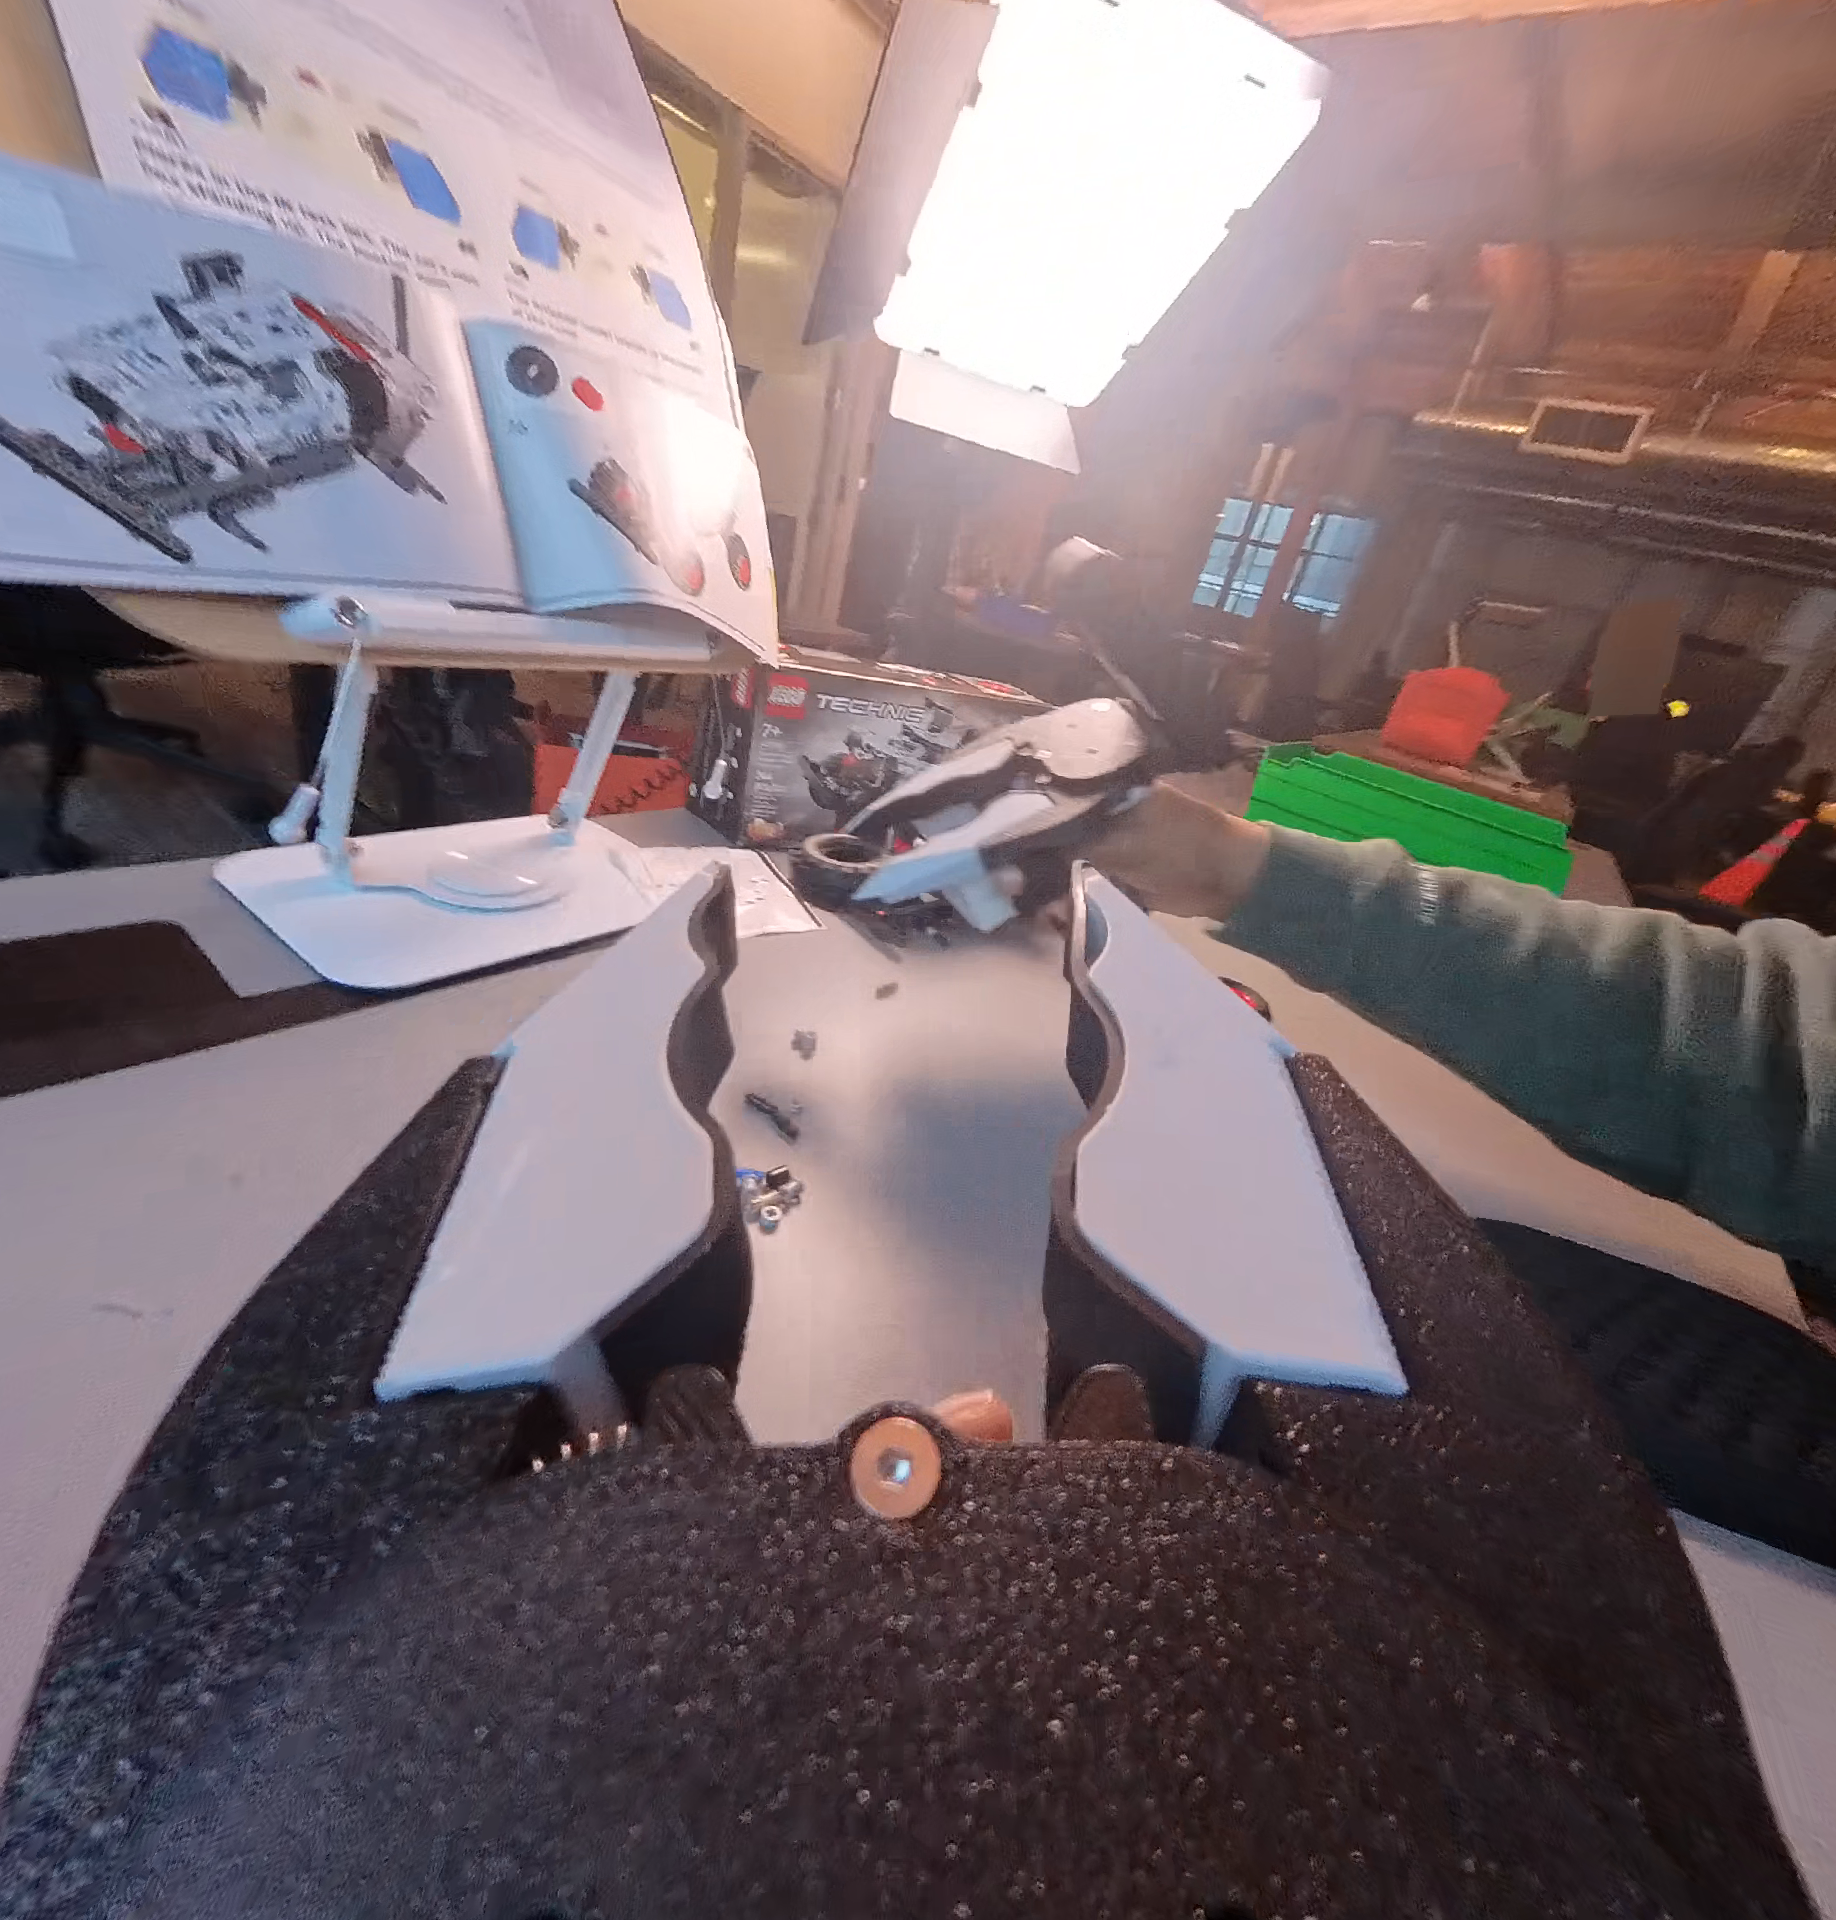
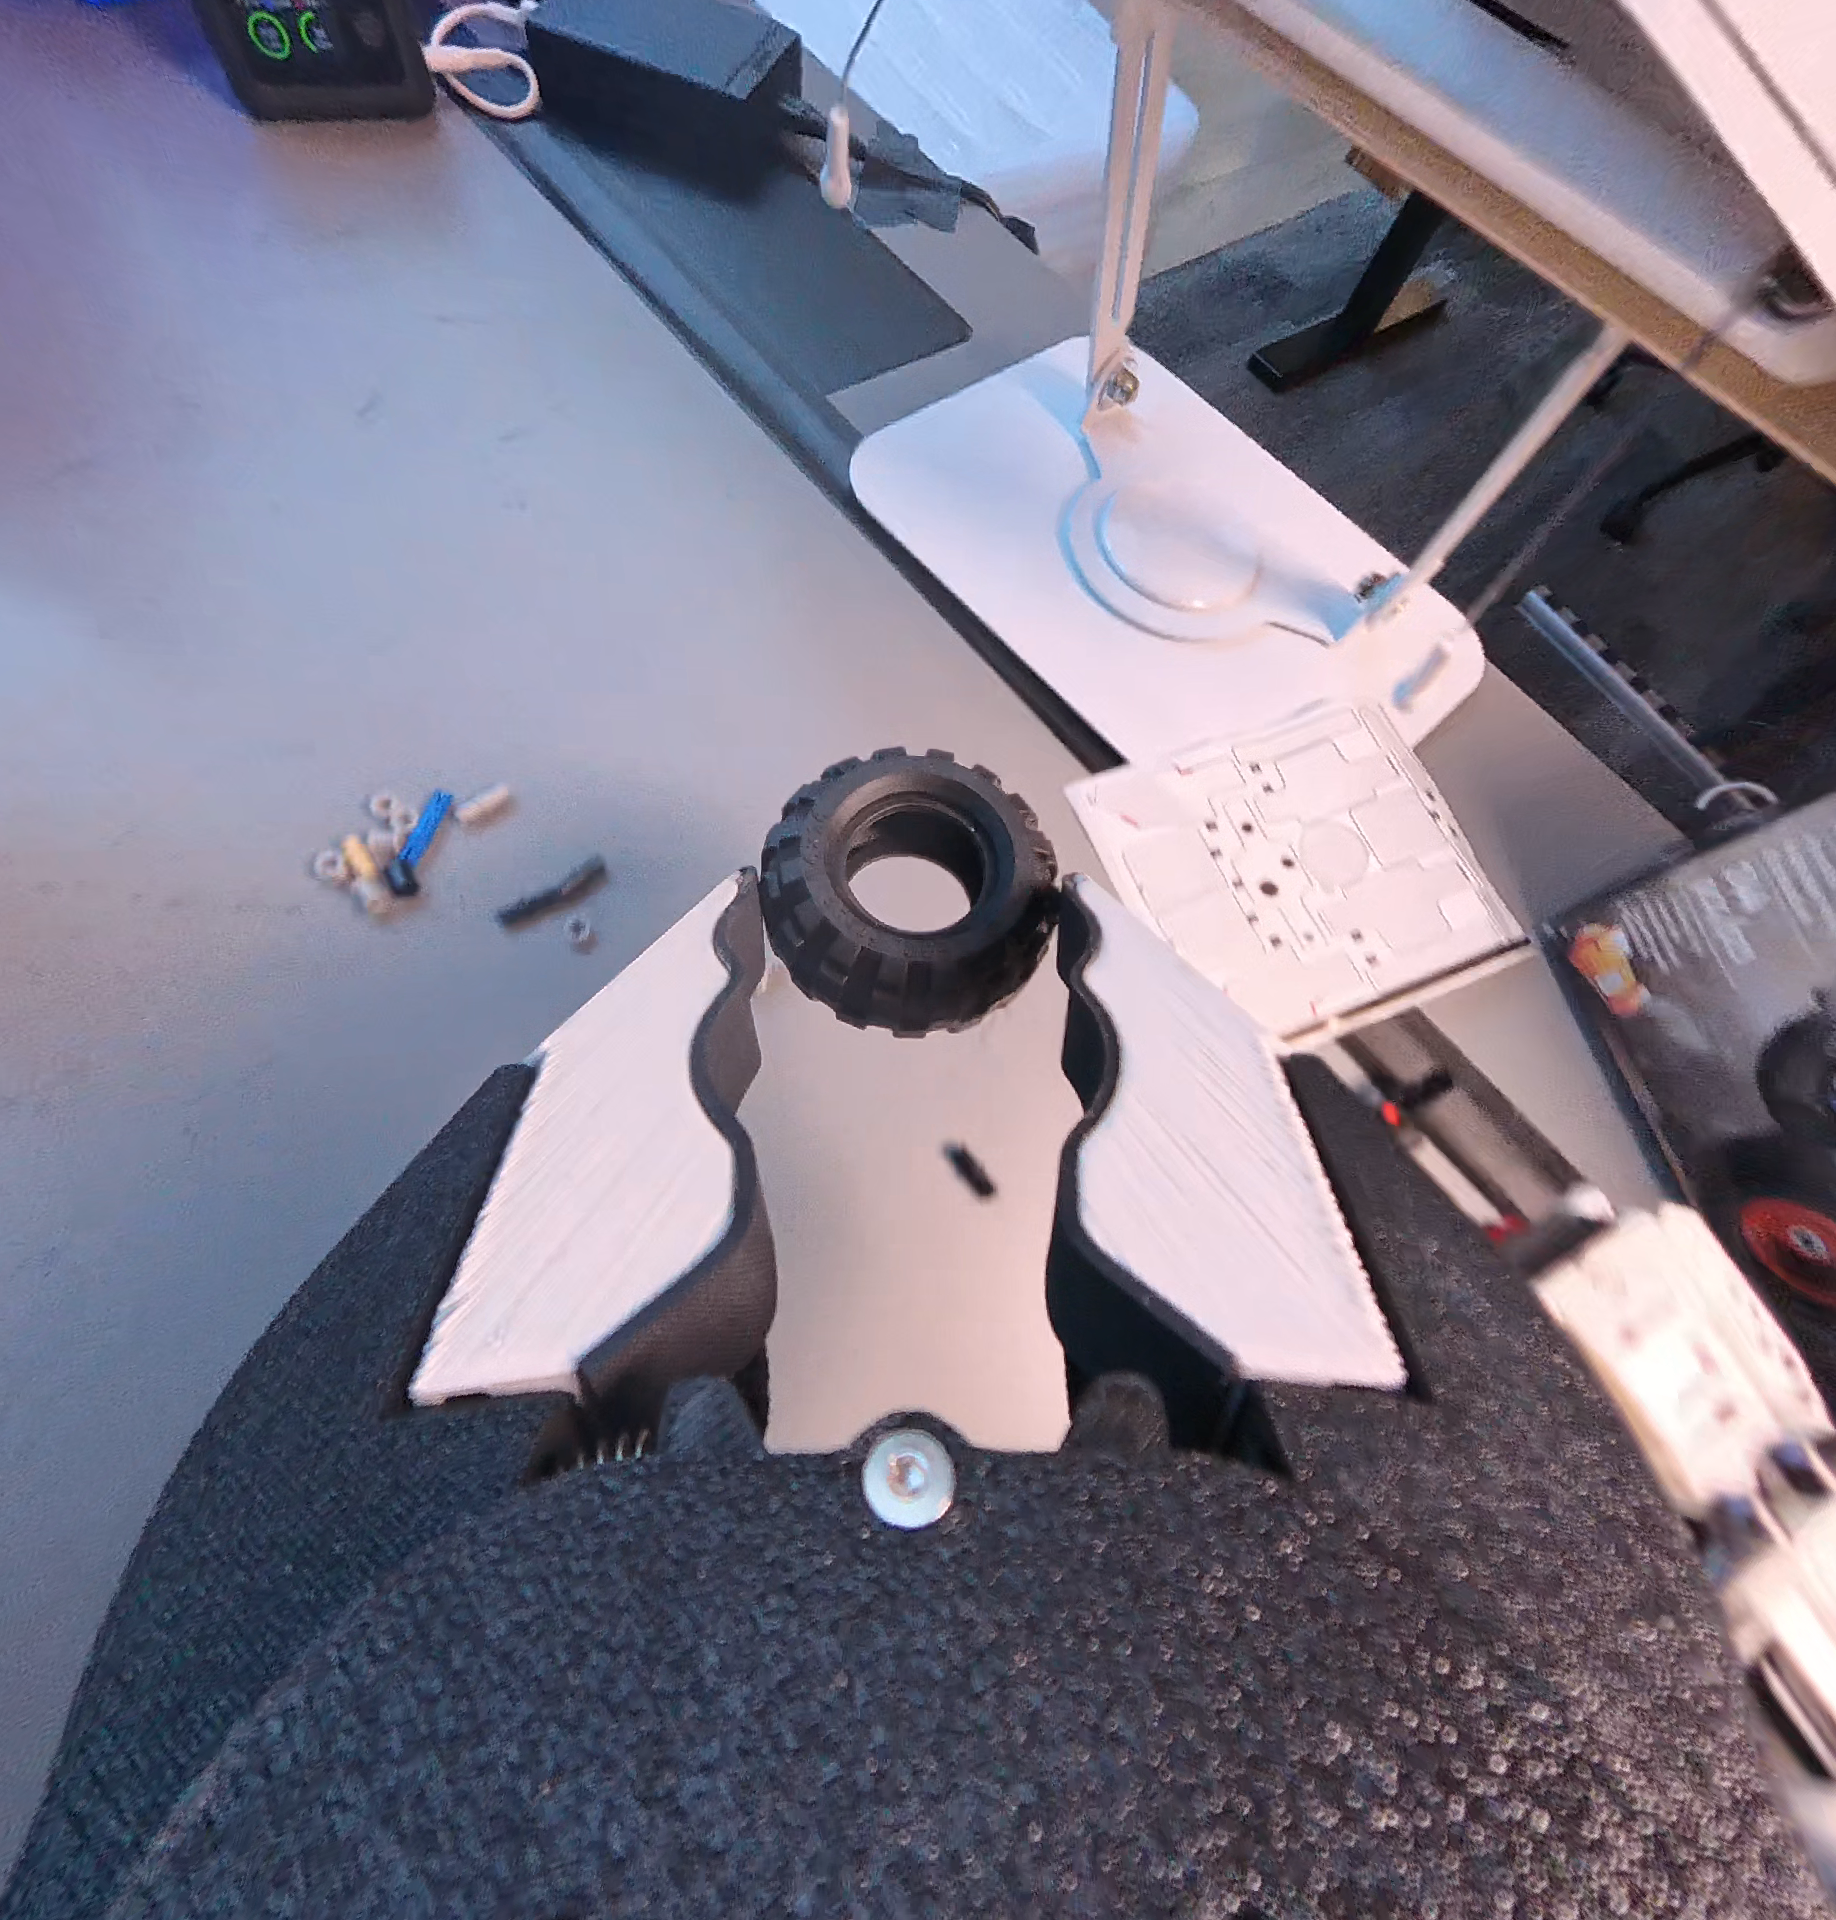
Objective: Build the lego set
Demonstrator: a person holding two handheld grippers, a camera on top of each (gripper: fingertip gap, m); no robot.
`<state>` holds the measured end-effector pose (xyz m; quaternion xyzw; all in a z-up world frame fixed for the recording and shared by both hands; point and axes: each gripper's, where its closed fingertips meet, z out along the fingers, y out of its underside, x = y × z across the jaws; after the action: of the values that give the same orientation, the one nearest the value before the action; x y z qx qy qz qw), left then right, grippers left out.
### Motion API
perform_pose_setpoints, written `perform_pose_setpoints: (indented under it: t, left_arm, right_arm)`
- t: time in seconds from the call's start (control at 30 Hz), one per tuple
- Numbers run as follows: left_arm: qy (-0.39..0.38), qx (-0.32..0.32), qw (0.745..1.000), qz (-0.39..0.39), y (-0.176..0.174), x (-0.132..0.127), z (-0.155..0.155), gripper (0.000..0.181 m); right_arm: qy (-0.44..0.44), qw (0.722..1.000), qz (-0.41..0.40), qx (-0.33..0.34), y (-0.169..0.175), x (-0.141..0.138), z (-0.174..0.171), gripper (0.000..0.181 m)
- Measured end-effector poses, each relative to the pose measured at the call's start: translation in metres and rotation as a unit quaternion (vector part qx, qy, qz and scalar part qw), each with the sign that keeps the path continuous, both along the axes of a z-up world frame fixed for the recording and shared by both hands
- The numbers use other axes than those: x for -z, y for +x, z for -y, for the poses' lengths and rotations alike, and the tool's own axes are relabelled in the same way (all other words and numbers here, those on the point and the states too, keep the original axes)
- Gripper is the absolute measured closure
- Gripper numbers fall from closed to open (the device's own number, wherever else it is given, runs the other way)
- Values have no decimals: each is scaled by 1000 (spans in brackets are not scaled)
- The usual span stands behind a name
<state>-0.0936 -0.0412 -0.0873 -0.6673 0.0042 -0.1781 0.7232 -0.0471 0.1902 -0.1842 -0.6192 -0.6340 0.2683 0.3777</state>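
Note:
A black rubber tire (image 2: 909,904) sits between the fingertips of my right gripper (image 2: 909,894). Both pads touch its tread, low over the grey table (image 2: 218,520). The left wrist view shows that gripper (image 1: 997,821) farther off, with the tire (image 1: 841,857) at its tips. My left gripper (image 1: 903,904) is open and empty, above a pile of small loose pieces (image 1: 768,1195). That pile (image 2: 405,842) lies left of the tire. A blurred, part-built white model (image 2: 1672,1403) shows at the lower right. A small black pin (image 2: 971,1169) lies between the right fingers.
An instruction booklet (image 1: 322,364) stands on a white stand (image 1: 426,914) at the back left, its base (image 2: 1153,561) beyond the tire. A sticker sheet (image 2: 1298,862), the set's box (image 1: 852,748) and a red wheel hub (image 2: 1807,1242) lie right. A green-sleeved arm (image 1: 1516,1039) crosses the right side. One gripper's finger ends stand about 25 centimetres off the other's. It is some 10 centimetres from my right tips to the small black pin (image 2: 971,1169).

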Motion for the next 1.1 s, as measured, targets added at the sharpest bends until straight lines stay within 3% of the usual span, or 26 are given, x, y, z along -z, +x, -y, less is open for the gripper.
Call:
perform_pose_setpoints:
  t: [0.23,0.37,0.47,0.6,0.7,0.77,0.87,0.93,1.0,1.1]
  left_arm:
    - [-27,-22,998,-45,-5,32,-14,159]
    - [-39,-16,998,-36,-5,38,-12,181]
    - [-61,-18,997,-41,-9,48,-15,181]
    - [-79,-23,995,-47,-11,55,-18,181]
    - [-90,-35,992,-80,-10,58,-18,180]
    - [-94,-36,991,-90,-6,59,-19,157]
    - [-99,-51,987,-112,-4,58,-23,106]
    - [-99,-58,985,-126,-2,57,-26,89]
    - [-102,-39,986,-124,8,57,-29,98]
    - [-107,-21,987,-115,19,59,-33,149]
  right_arm:
    - [-4,999,40,-16,-116,41,-11,126]
    - [13,993,115,-12,-133,82,-13,121]
    - [8,996,90,0,-131,73,-16,115]
    - [-4,999,34,-12,-102,33,-4,107]
    - [-3,999,3,-40,-58,2,19,108]
    - [0,999,-3,-54,-21,-11,36,110]
    - [34,997,-18,-64,37,-24,54,113]
    - [57,995,-37,-70,74,-30,65,136]
    - [69,994,-61,-64,106,-33,73,155]
    - [115,990,-70,-30,151,-31,70,174]
